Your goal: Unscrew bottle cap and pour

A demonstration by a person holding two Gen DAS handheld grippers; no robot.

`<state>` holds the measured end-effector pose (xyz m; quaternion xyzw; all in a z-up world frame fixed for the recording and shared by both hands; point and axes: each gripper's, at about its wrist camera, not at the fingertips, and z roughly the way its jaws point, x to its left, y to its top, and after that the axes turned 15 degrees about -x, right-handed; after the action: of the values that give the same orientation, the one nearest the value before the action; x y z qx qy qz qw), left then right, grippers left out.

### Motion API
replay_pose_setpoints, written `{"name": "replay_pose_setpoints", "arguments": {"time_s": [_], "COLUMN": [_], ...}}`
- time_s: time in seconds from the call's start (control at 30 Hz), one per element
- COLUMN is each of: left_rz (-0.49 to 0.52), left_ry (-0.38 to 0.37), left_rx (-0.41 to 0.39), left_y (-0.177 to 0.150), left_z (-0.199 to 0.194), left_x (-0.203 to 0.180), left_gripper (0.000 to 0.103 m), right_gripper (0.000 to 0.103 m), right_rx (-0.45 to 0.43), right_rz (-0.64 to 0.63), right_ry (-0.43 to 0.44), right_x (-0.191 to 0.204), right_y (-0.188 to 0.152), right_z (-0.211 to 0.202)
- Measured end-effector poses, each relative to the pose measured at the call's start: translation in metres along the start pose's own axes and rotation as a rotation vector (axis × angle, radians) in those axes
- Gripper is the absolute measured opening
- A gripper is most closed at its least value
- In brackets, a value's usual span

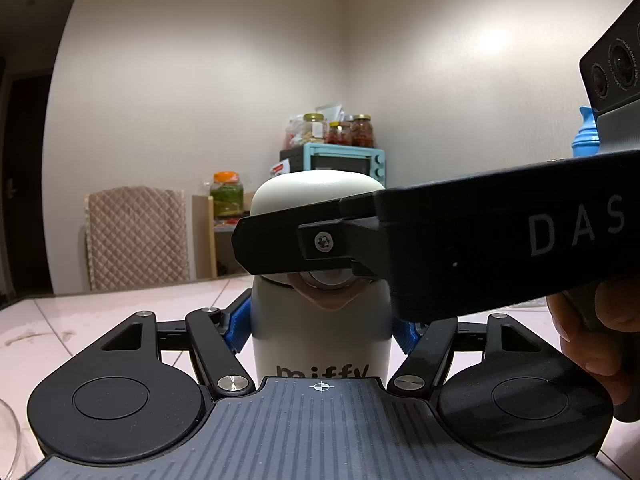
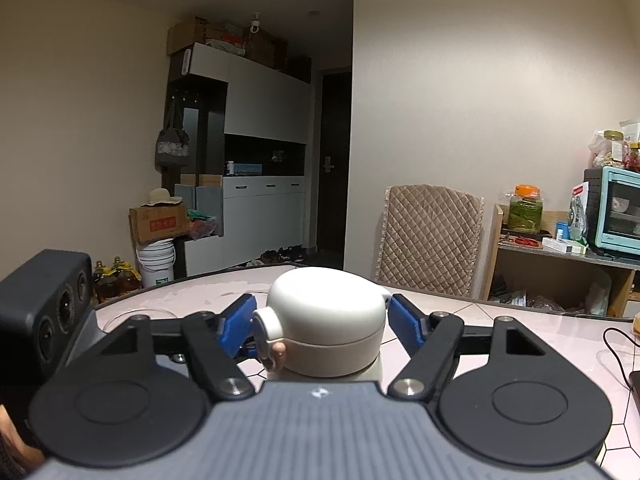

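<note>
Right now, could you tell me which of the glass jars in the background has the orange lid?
It is the jar of green pickles standing alone on the low wooden shelf beside the quilted chair; the other jars sit atop the teal oven and have gold lids.

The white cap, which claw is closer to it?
Right. The right claw has its fingers on either side of the cap; the left claw grips the bottle lower down.
</note>
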<state>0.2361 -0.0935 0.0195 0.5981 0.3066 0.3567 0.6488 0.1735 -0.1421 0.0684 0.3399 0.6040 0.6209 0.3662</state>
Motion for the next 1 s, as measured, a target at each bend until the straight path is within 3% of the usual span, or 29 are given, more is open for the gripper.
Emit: {"name": "replay_pose_setpoints", "arguments": {"time_s": [0.13,0.6,0.77,0.87,1.0], "left_rz": [0.0,0.001,0.002,0.0,-0.001], "left_ry": [0.002,0.002,0.0,0.001,0.0], "left_rx": [-0.001,-0.002,-0.003,-0.003,-0.004], "left_y": [0.001,0.009,0.008,0.008,0.007], "left_z": [0.003,0.008,0.002,0.0,0.005], "left_x": [0.004,-0.002,-0.013,-0.018,-0.011], "left_gripper": [0.072,0.072,0.072,0.072,0.072], "right_gripper": [0.074,0.074,0.075,0.076,0.088], "right_rx": [-0.006,-0.003,0.0,0.002,-0.018], "right_rz": [0.01,-0.003,0.003,-0.011,0.011], "right_ry": [0.071,0.472,0.524,0.503,0.439], "right_x": [-0.011,-0.067,-0.072,-0.068,-0.064], "right_y": [-0.002,0.005,0.011,0.014,0.016], "right_z": [-0.001,0.009,0.012,0.01,0.0]}}
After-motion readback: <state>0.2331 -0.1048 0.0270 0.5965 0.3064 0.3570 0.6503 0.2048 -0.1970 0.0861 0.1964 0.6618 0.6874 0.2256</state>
